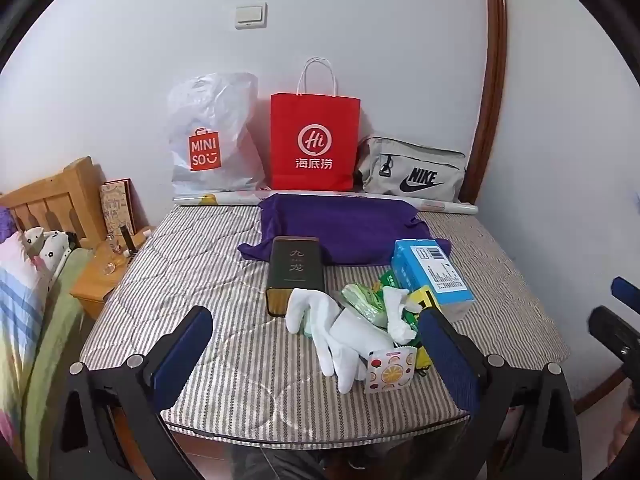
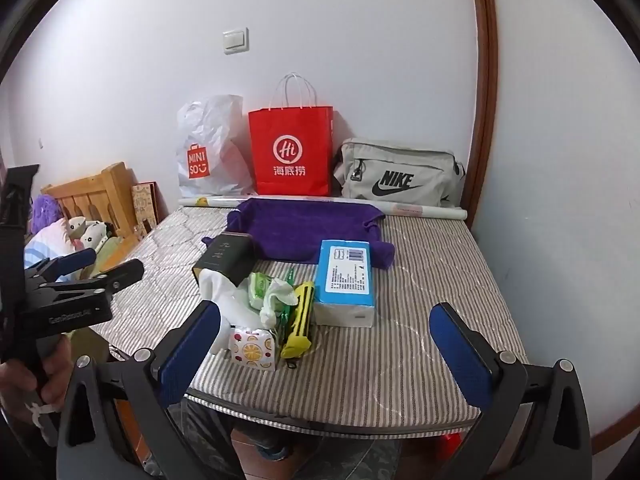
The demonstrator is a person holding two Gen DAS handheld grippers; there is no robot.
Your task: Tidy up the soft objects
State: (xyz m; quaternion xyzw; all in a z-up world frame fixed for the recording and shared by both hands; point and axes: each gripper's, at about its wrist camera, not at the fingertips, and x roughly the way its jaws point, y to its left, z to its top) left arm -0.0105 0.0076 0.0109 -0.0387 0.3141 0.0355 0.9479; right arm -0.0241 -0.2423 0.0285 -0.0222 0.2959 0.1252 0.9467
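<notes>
A heap of small things lies on the striped mattress [image 1: 224,360]: white gloves [image 1: 344,336], a green wipes pack [image 1: 362,300], a fruit-print tissue pack [image 1: 390,368], a yellow pouch [image 2: 300,320], a blue tissue pack [image 2: 346,276] and a dark tin box [image 1: 296,274]. A purple towel [image 1: 344,226] lies behind them. My left gripper [image 1: 316,360] is open, hovering at the mattress's front edge with the gloves between its fingers' line of sight. My right gripper [image 2: 324,344] is open, just right of it, facing the heap [image 2: 256,300].
At the wall stand a white Miniso bag [image 1: 208,140], a red paper bag [image 1: 314,144] and a grey Nike bag [image 1: 412,172], with a paper roll [image 1: 444,204] in front. A wooden nightstand [image 1: 100,276] and bed [image 1: 24,300] are at left.
</notes>
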